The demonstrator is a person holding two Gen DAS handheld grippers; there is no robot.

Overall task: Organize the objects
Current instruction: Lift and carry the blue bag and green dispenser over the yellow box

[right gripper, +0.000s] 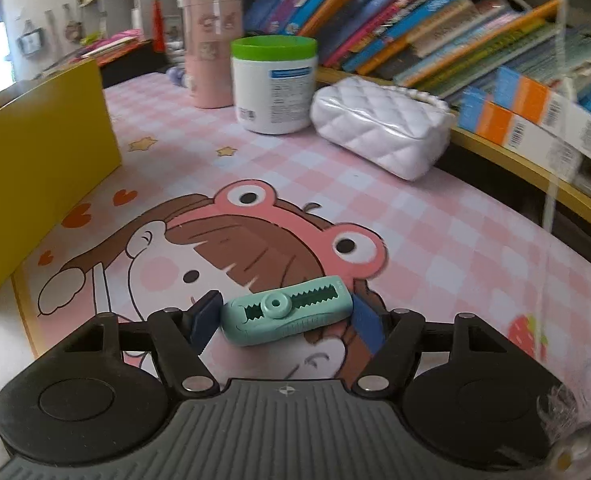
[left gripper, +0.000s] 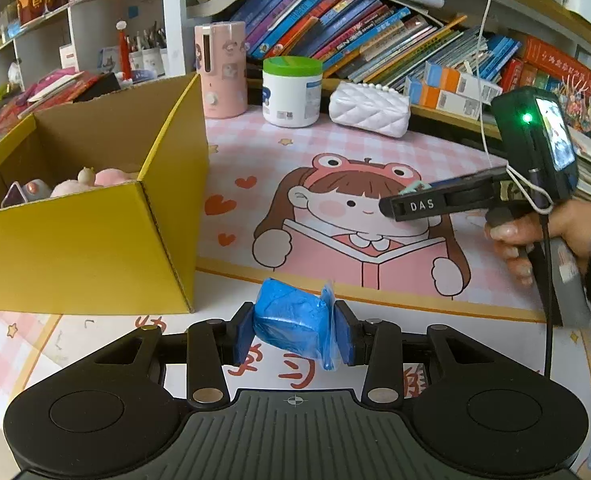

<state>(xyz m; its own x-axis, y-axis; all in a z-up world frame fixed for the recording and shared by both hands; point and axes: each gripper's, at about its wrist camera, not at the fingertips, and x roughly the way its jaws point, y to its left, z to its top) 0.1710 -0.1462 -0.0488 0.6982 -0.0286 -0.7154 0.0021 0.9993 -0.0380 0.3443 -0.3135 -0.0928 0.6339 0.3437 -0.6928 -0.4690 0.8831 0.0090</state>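
Books fill the shelf behind the pink counter. Left tongs squeeze a blue packet near the yellow box. Right tongs, marked "DAS", sit open around a green clip lying on the counter.

Left wrist view tilted down from the near bench edge toward the far bookshelf, right wrist view lower and nearer the mat, both sharing white jar, quilted bag
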